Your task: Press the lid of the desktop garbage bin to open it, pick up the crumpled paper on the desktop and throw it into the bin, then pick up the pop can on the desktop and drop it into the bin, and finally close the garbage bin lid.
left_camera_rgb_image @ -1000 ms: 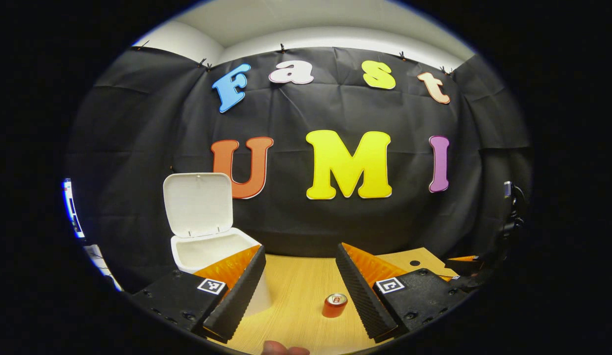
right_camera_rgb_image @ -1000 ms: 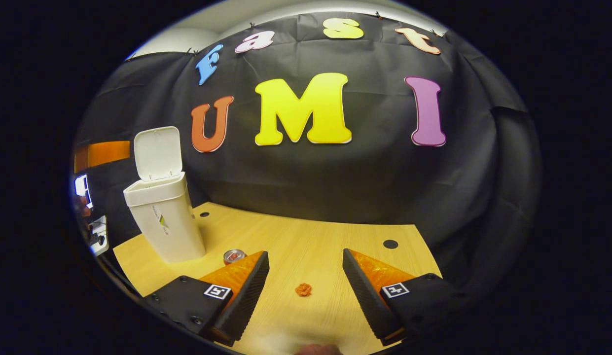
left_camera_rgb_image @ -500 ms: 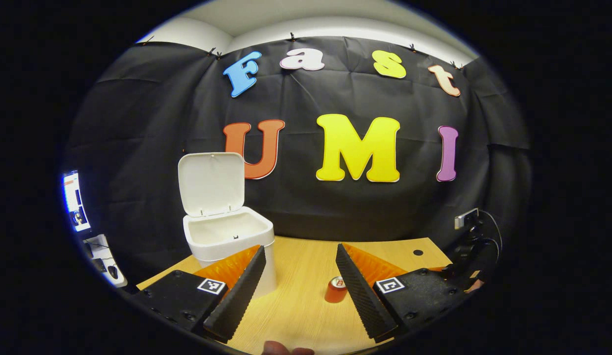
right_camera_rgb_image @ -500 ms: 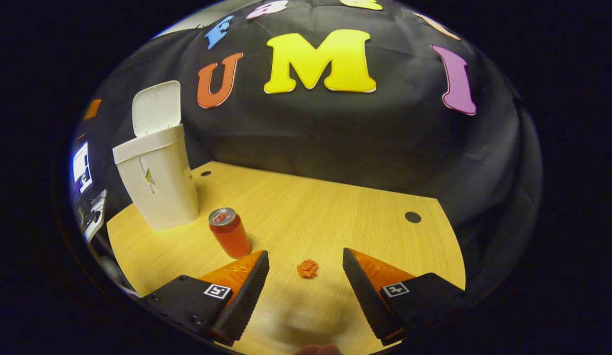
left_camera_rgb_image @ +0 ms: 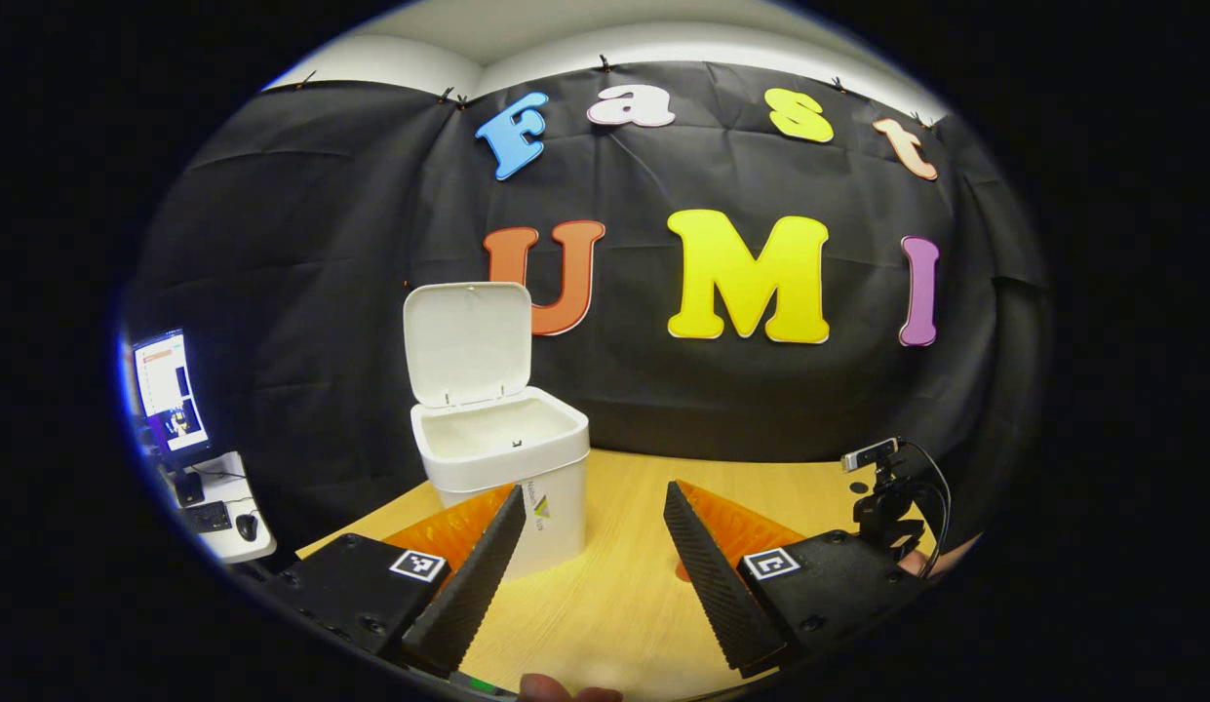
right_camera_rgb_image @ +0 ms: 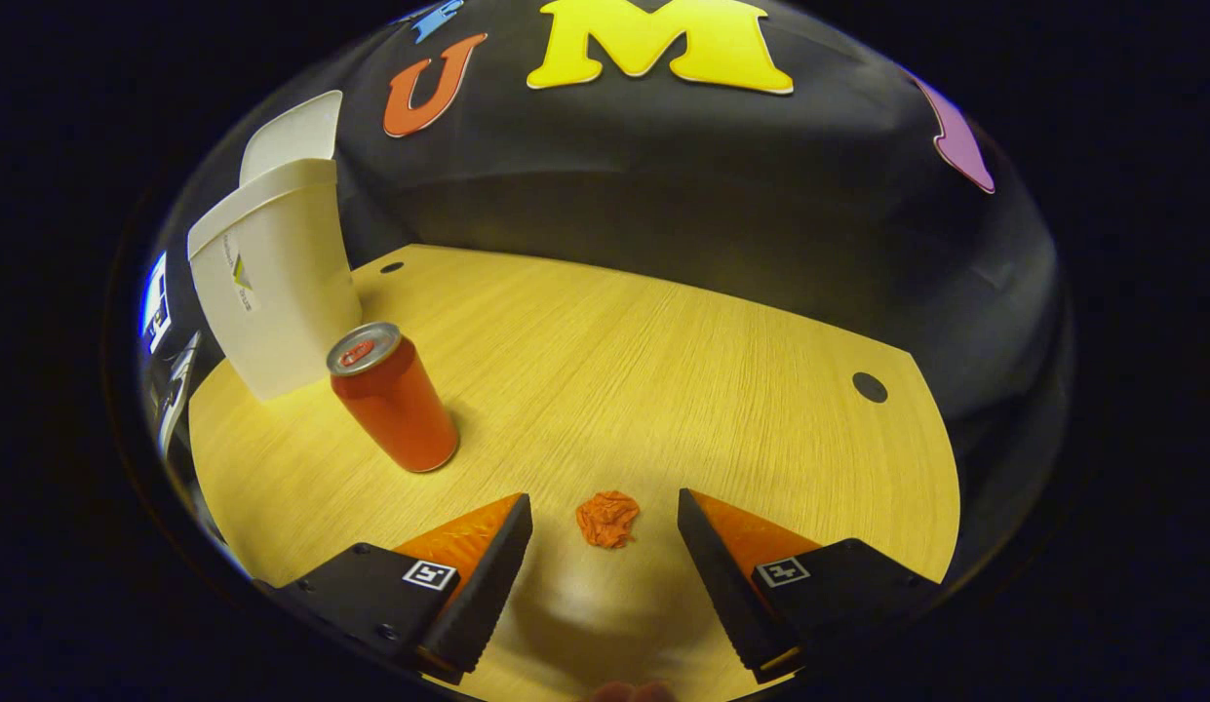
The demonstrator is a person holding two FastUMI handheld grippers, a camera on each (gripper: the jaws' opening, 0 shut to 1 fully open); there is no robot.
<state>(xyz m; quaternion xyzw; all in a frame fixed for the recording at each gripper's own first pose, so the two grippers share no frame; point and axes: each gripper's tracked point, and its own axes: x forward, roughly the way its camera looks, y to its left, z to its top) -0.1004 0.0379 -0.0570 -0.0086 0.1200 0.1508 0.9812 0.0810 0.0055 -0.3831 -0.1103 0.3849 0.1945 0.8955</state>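
Lining up our right gripper [right_camera_rgb_image: 605,546], jaws wide and empty, on the small crumpled orange paper ball [right_camera_rgb_image: 607,518] at 12 o'clock; it looks light and squashy, so we'd pinch across its middle. Left gripper [left_camera_rgb_image: 590,556] is spread open too, holding nothing.

Bin [left_camera_rgb_image: 512,458] and its raised lid [left_camera_rgb_image: 466,341] are showing plain white, with a small yellow-green mark on the bin's front. Pop can [right_camera_rgb_image: 395,400] is reading red with a silver top, crumpled paper [right_camera_rgb_image: 607,518] orange. Desktop [right_camera_rgb_image: 663,370] is showing light yellowish wood grain with dark round holes.
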